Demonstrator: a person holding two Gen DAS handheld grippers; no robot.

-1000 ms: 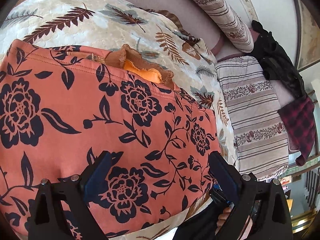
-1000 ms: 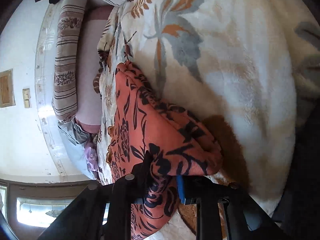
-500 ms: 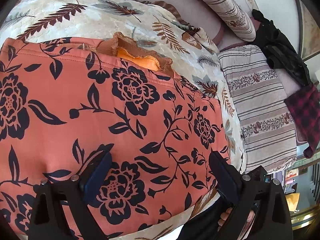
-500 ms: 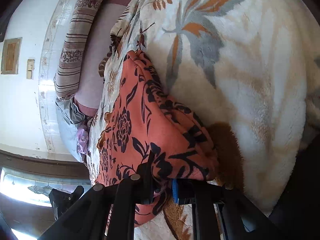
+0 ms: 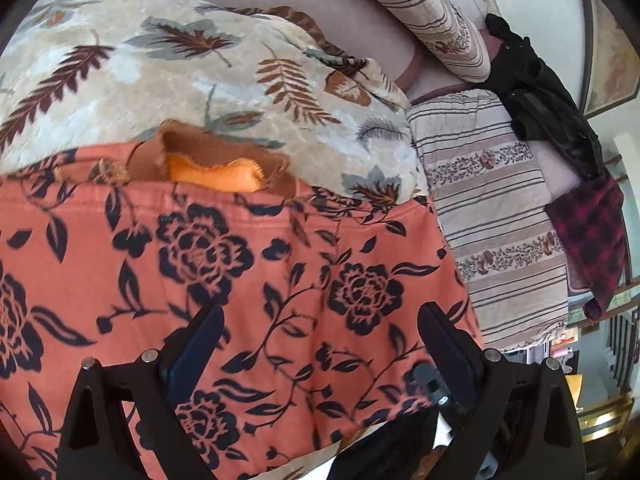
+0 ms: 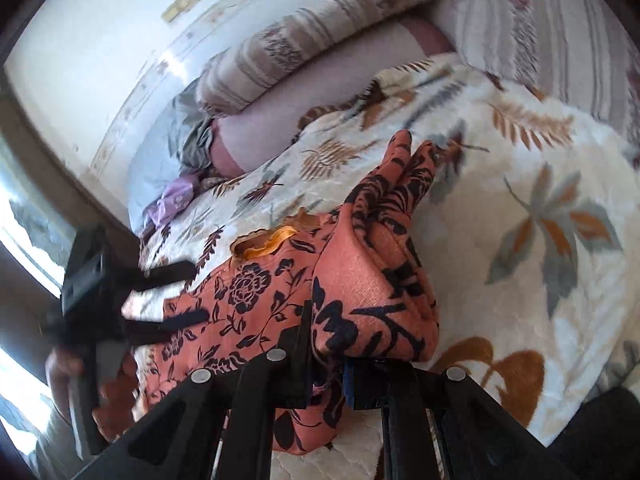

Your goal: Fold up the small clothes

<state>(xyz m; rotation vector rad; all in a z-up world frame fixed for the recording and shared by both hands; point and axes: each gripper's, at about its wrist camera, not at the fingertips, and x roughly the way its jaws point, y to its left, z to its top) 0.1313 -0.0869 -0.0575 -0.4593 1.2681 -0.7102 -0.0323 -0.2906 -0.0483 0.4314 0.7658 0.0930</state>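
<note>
A salmon-orange garment with dark flowers (image 5: 280, 280) lies spread on the leaf-patterned blanket (image 5: 200, 60). My left gripper (image 5: 320, 340) hovers over its near part, jaws wide open and holding nothing. In the right wrist view my right gripper (image 6: 328, 344) is shut on a bunched fold of the same garment (image 6: 360, 280), which rises off the blanket (image 6: 540, 200) as a doubled flap. The open left gripper (image 6: 180, 296) shows at the left over the flat part. A small orange and brown cloth (image 5: 216, 172) peeks out at the garment's far edge.
A striped cushion (image 5: 492, 220) lies right of the blanket, with black clothing (image 5: 548, 92) and a red plaid piece (image 5: 592, 236) beyond it. A long striped bolster (image 5: 420, 8) runs along the wall. A person's hand (image 6: 60, 368) holds the left gripper.
My right gripper has rolled and risen, pulling the pinched fold of the floral garment up and over. My left gripper has drawn back and up a little, still open.
</note>
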